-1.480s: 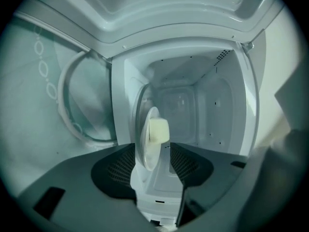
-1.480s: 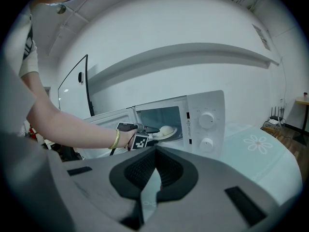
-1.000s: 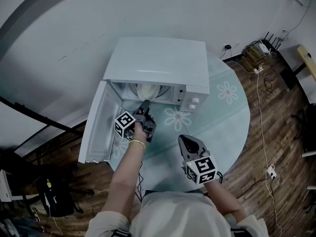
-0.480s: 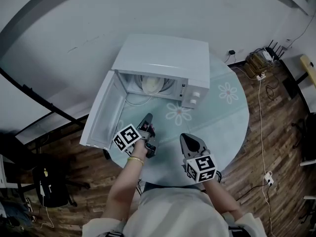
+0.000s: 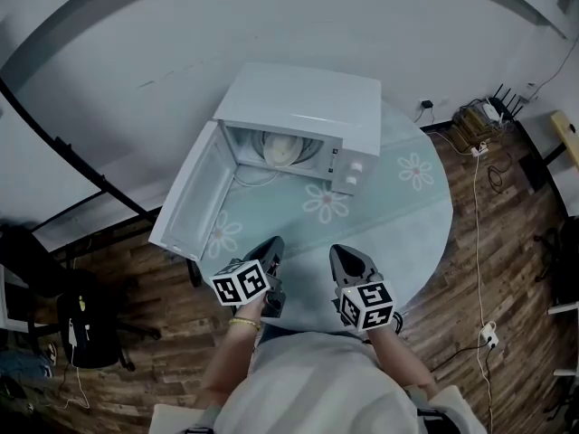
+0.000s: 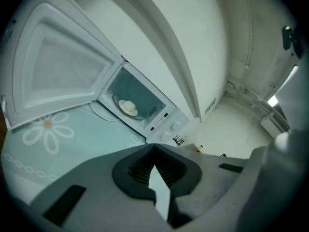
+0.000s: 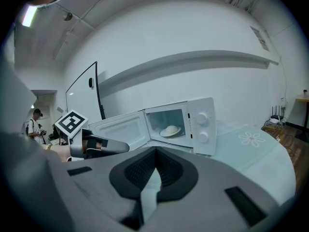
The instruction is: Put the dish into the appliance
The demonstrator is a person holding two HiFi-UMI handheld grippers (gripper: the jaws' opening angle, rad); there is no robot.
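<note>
**Dish Seated in Appliance; Both Grippers Empty**

The dish (image 5: 282, 149) sits inside the open microwave (image 5: 303, 107), upper centre of the head view, with the door (image 5: 190, 204) swung left. The left gripper (image 5: 271, 245) and right gripper (image 5: 346, 255) hang at lower centre, jaws together on nothing. The dish looks pale, rigid and smooth, probably ceramic: light, slippery, breakable. Any hold belongs on its rim.

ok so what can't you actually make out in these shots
- Dish: in the head view the roof of the microwave covers its far side. In both gripper views it is too small to tell what, if anything, it holds.
- Knobs: the markings are too small to read in the right gripper view.
- Table: its near edge is hidden by the person's body in the head view.
</note>
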